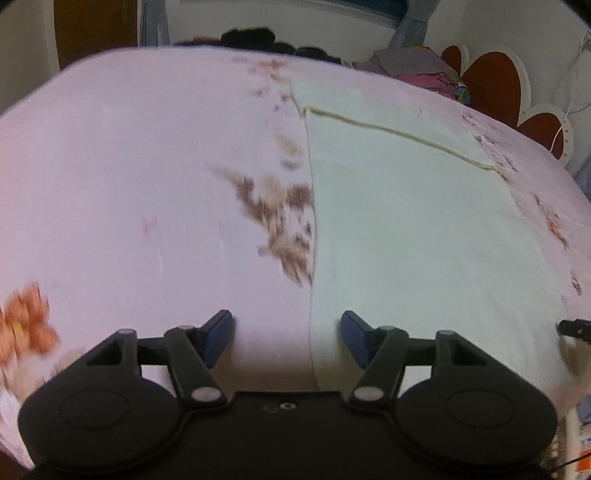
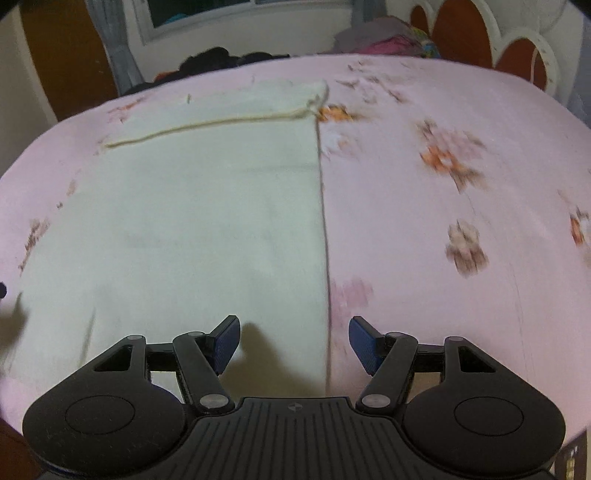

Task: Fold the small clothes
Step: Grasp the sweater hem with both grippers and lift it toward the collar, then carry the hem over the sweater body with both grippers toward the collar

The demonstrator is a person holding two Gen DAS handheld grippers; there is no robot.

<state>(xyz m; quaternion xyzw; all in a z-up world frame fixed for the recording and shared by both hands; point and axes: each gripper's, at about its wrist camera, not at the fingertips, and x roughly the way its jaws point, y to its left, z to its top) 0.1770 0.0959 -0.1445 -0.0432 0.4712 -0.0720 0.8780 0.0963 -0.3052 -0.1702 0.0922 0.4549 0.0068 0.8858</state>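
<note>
A pale cream garment (image 1: 406,206) lies flat on the pink flowered bedsheet (image 1: 129,184), with a folded hem line across its far part. My left gripper (image 1: 287,338) is open and empty, straddling the garment's left edge near its front. In the right wrist view the same garment (image 2: 192,221) fills the left half of the bedsheet (image 2: 424,240). My right gripper (image 2: 294,341) is open and empty, straddling the garment's right edge near its front. The tip of the right gripper (image 1: 572,328) shows at the right of the left wrist view.
A pile of coloured clothes (image 1: 424,70) lies at the bed's far right, by a brown and white scalloped headboard (image 1: 509,92). Dark clothing (image 2: 221,59) lies along the far edge below a window. A brown door (image 1: 92,26) stands at the far left.
</note>
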